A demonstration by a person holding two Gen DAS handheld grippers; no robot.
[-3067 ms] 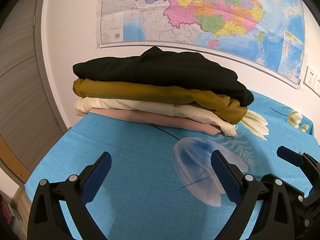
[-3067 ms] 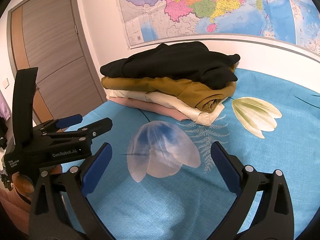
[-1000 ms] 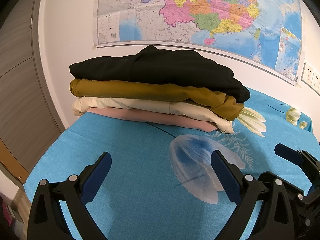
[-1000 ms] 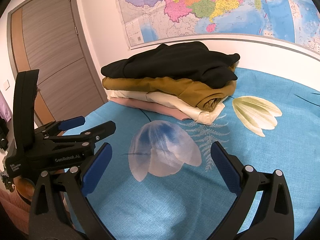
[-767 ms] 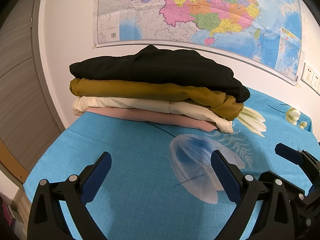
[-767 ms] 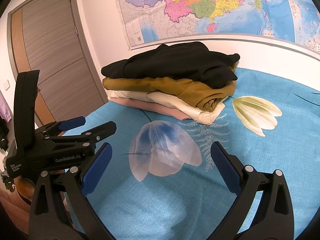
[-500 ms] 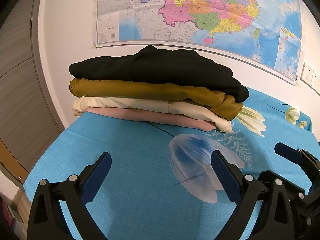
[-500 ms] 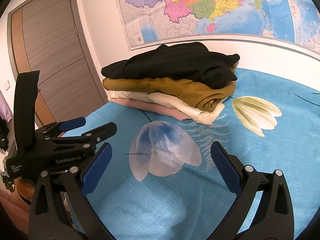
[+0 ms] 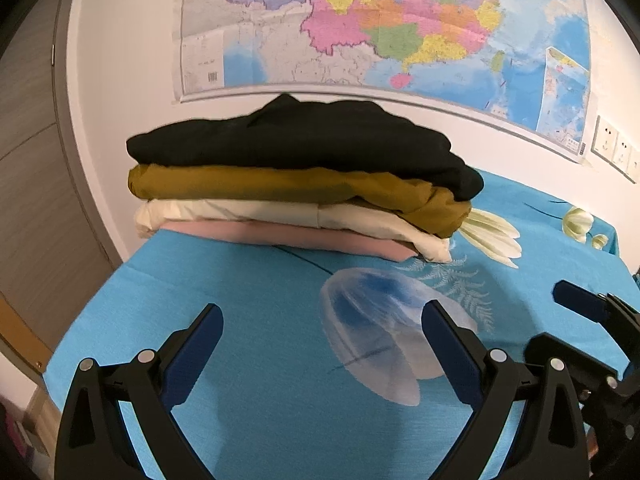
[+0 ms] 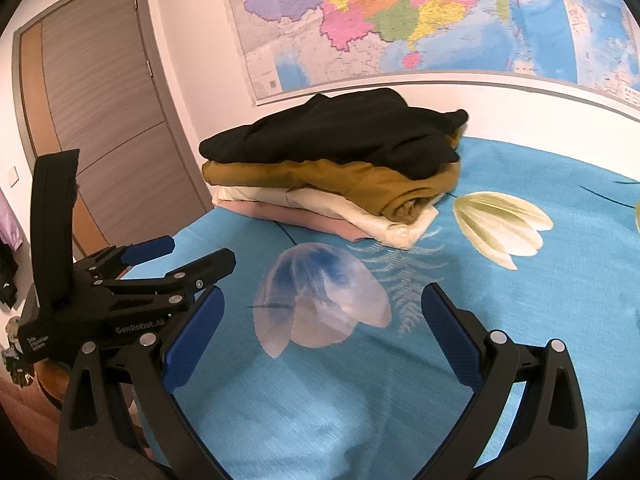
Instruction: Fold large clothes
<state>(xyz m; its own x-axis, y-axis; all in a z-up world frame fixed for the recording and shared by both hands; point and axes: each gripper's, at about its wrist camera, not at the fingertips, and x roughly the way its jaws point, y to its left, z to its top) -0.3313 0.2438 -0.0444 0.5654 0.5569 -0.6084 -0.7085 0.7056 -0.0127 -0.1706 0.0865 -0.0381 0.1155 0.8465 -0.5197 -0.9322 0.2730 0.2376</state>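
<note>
A stack of folded clothes stands on the far side of the blue bedspread (image 9: pixel 256 304) by the wall: a black garment (image 9: pixel 296 140) on top, a mustard one (image 9: pixel 280 186) under it, then a cream one (image 9: pixel 248 212) and a pink one (image 9: pixel 288 236) at the bottom. The same pile shows in the right wrist view with the black garment (image 10: pixel 340 136) uppermost. My left gripper (image 9: pixel 320 332) hovers open over the bedspread, short of the pile, holding nothing. My right gripper (image 10: pixel 322 312) is open too, above the printed jellyfish (image 10: pixel 320 288).
A large map (image 9: pixel 380 20) hangs on the wall behind the pile. A grey wooden door (image 10: pixel 108 120) stands at the left, beyond the bed's edge. The bedspread carries a pale flower print (image 10: pixel 500 220) to the right of the stack. Wall sockets (image 9: pixel 612 148) sit far right.
Both grippers have held almost still and stay open. The view has only drifted slightly; the stack of clothes has not moved.
</note>
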